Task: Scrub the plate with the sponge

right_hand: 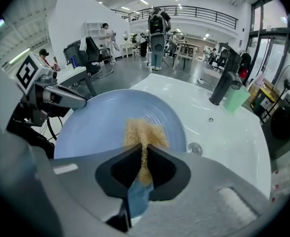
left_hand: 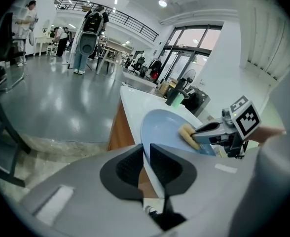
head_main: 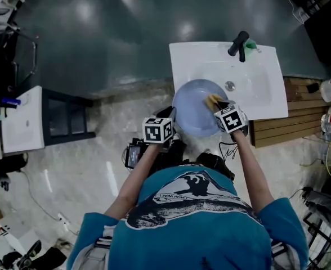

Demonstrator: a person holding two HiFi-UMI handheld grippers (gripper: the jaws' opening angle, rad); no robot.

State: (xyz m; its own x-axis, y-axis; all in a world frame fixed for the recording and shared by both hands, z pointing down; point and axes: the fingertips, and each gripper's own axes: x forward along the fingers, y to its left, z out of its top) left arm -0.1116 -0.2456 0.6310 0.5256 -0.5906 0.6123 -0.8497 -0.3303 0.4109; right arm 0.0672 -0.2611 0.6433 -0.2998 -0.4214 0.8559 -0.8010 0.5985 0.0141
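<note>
At left, left gripper [left_hand: 146, 164] clenched on plate [head_main: 195, 110], its near rim pinched between both pads. Plate held up over sink [head_main: 264, 94], above its near left corner. Keep that clamp firm and the wrist steady, to resist levering about the single pinch under each scrubbing push. Toward the plate's right side, sponge [right_hand: 144, 131], yellow face pressed to the blue surface, what looks like a blue layer behind it tucked between the pads of right gripper [right_hand: 144, 168], grasping it tight. Judged mid-scrub, with most of the plate yet to cover. To do it well: press lightly, sweep in overlapping circles from the middle out to the rim, and leave the clamped edge for last. Steer clear of knocking one gripper against the other. Hold the plate over the basin to catch drips. Likely risk: sponge dragged out of the pads by too hard a stroke. Further right, drain [head_main: 229, 85] in the basin, then black tap [head_main: 238, 43] at the far edge, with green cup [head_main: 250, 45] just beside it. Counted: two grippers, one plate, one sponge, one sink, one drain, one tap, one cup.
</note>
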